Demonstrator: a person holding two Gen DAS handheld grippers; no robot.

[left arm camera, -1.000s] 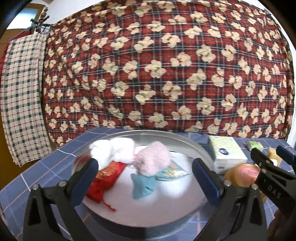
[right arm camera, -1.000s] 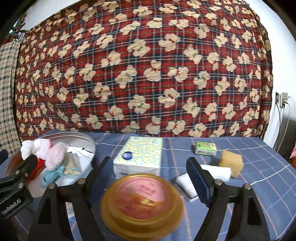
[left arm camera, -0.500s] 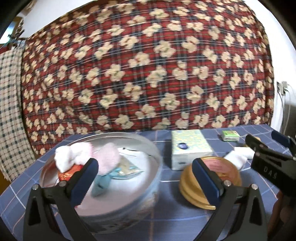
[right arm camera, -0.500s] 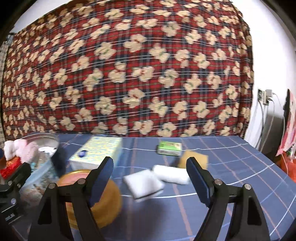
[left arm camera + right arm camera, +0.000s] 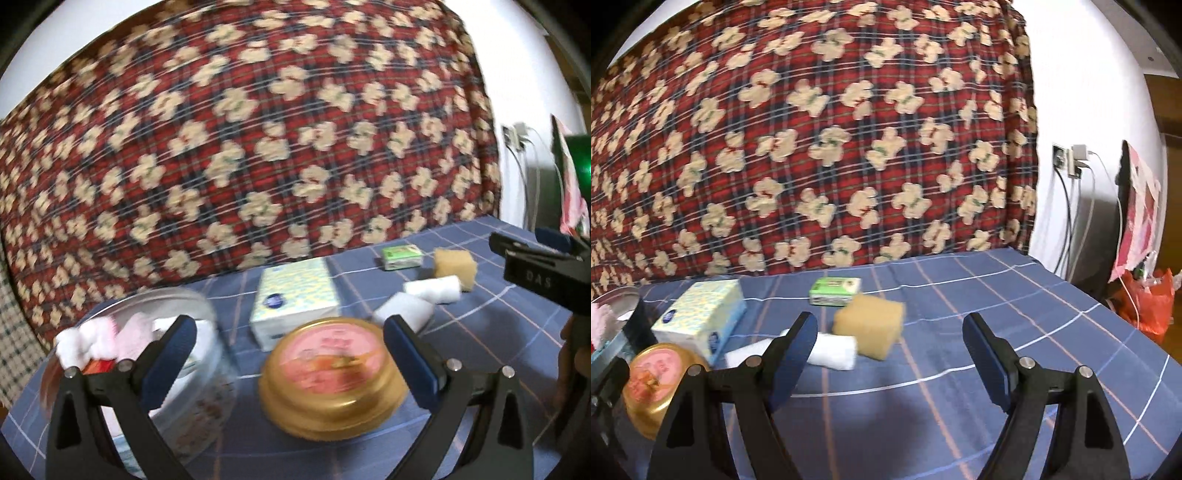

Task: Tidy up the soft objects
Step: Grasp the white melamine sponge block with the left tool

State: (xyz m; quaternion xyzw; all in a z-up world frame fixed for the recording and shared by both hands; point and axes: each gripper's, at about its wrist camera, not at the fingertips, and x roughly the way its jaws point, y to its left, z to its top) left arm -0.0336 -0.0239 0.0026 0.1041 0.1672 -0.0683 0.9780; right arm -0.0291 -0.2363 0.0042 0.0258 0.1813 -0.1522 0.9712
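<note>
Up close, the left gripper (image 5: 288, 354) is hanging with its blue-padded fingers spread wide and gripping nothing, framing a round gold lid (image 5: 332, 384) with a pink top that is sitting on the blue checked tablecloth (image 5: 480, 314). Just left of that lid, a round metal tin (image 5: 184, 398) is holding a white fluffy toy (image 5: 79, 341) and a pink fluffy one (image 5: 135, 334), with something red (image 5: 96, 366) showing beneath them. Behind the lid, a tissue box (image 5: 295, 299) is lying flat. The right gripper (image 5: 890, 358) is likewise gaping wide and empty above the cloth. Ahead of its left finger, a white rolled towel (image 5: 836, 350) is resting against a tan sponge (image 5: 873, 325), and a green packet (image 5: 834, 291) is lying just behind them. A white flat pad (image 5: 404, 314) is sitting near the towel, though blurred.
</note>
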